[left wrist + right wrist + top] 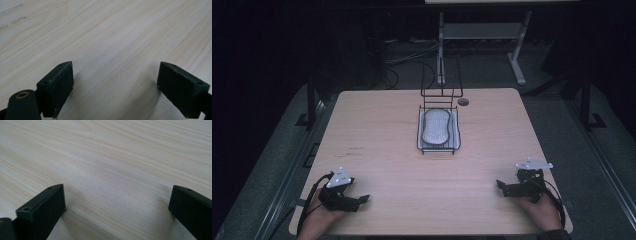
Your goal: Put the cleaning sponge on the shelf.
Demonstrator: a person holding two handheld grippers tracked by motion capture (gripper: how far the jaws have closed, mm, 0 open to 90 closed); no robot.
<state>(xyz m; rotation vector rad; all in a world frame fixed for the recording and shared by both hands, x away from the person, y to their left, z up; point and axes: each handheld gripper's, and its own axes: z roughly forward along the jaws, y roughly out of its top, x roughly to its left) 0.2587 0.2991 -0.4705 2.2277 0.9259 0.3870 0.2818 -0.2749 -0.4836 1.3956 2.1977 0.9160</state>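
Note:
A black wire rack stands at the middle back of the wooden table, with a grey oblong sponge-like pad lying in its tray. My left gripper rests near the front left corner, held by a hand, open with nothing between its jaws. In the left gripper view the left gripper hovers just over bare wood. My right gripper sits near the front right corner, also open and empty. The right gripper in its own view has its jaws wide apart above the tabletop.
A round grommet hole lies in the tabletop just right of the rack's back. Behind the table are a white desk leg and cables on the dark floor. The table's front edge runs close beneath both hands.

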